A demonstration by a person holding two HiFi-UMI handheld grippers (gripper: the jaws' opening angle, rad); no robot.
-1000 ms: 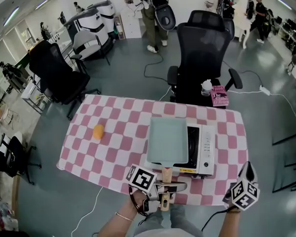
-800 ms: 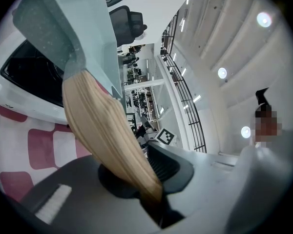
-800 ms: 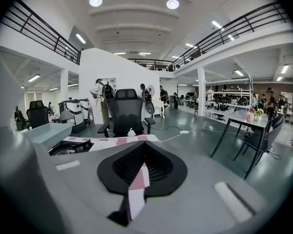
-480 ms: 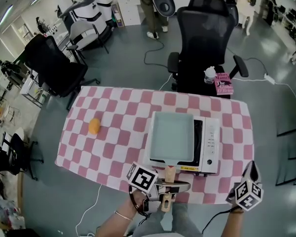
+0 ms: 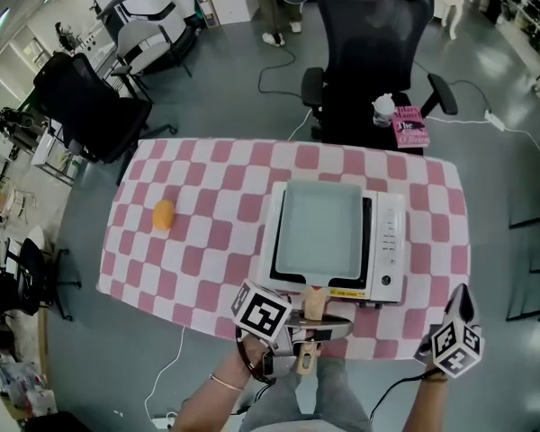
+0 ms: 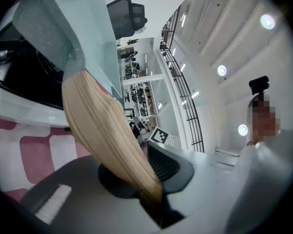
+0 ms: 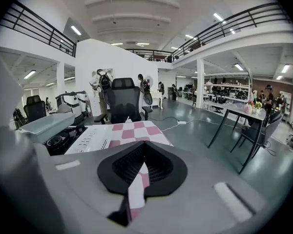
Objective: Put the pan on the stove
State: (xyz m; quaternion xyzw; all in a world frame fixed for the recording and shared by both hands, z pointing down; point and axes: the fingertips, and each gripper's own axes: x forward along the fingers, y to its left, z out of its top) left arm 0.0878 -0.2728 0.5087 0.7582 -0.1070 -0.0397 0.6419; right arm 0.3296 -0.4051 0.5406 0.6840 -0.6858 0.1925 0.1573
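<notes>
A pale green square pan [image 5: 319,228] lies flat on the white tabletop stove [image 5: 387,241], covering its left and middle part. The pan's wooden handle [image 5: 313,306] sticks out over the stove's front edge. My left gripper [image 5: 310,327] is shut on that handle at the table's near edge. The left gripper view shows the handle [image 6: 107,135] running between the jaws up to the pan [image 6: 73,28]. My right gripper [image 5: 463,297] hovers at the front right corner, shut and holding nothing. From it, the pan [image 7: 46,123] and stove [image 7: 83,140] lie to the left.
A pink and white checked cloth [image 5: 207,241] covers the table. An orange [image 5: 164,214] lies on its left side. Behind the table stands a black office chair [image 5: 369,52] with a book [image 5: 410,126] and a cup [image 5: 383,108] on its seat. A cable [image 5: 171,367] hangs down at the front left.
The head view has tilted further down. The pan sits slightly further in on the stove. My left gripper keeps its hold on the handle, and the right gripper has barely moved.
</notes>
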